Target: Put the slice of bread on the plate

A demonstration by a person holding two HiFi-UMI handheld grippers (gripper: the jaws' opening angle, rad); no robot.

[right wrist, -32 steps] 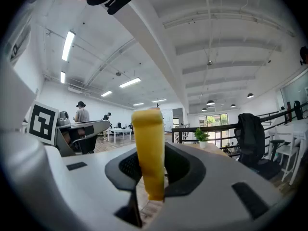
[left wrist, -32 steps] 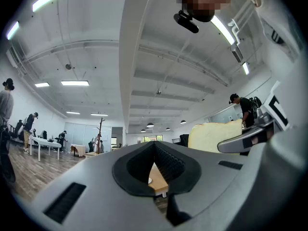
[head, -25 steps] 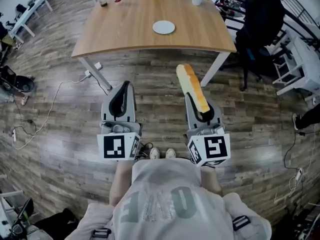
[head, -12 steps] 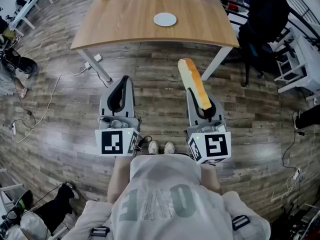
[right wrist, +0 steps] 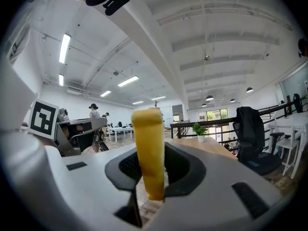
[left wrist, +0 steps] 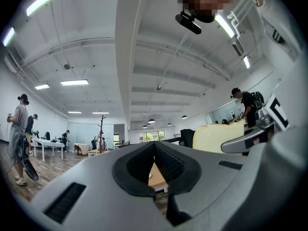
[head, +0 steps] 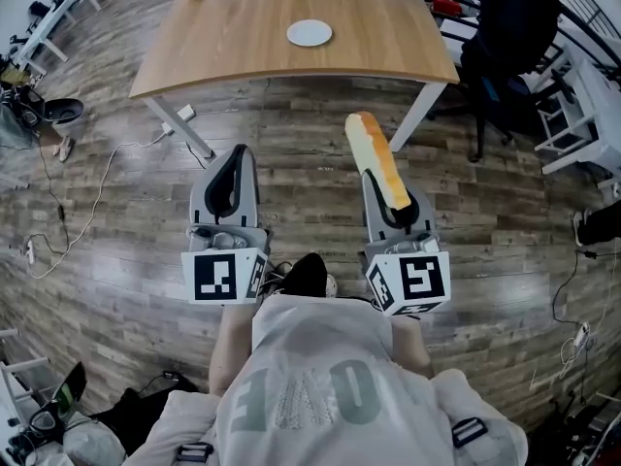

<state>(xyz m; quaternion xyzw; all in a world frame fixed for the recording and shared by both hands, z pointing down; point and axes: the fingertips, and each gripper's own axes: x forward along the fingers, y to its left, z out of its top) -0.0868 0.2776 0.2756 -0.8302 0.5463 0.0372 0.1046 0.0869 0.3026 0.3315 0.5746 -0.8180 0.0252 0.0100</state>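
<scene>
One bread slice [head: 376, 160], edgewise, pointing toward table [head: 233, 47]

The head view's top edge crops the table [head: 223, 56].

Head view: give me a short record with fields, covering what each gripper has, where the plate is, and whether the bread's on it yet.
Left gripper: jaws together, nothing held
Right gripper: shut on the slice of bread, which sticks out past the jaws
Plate: empty, on the wooden table
Bread on plate: not yet; held over the floor, short of the table
</scene>
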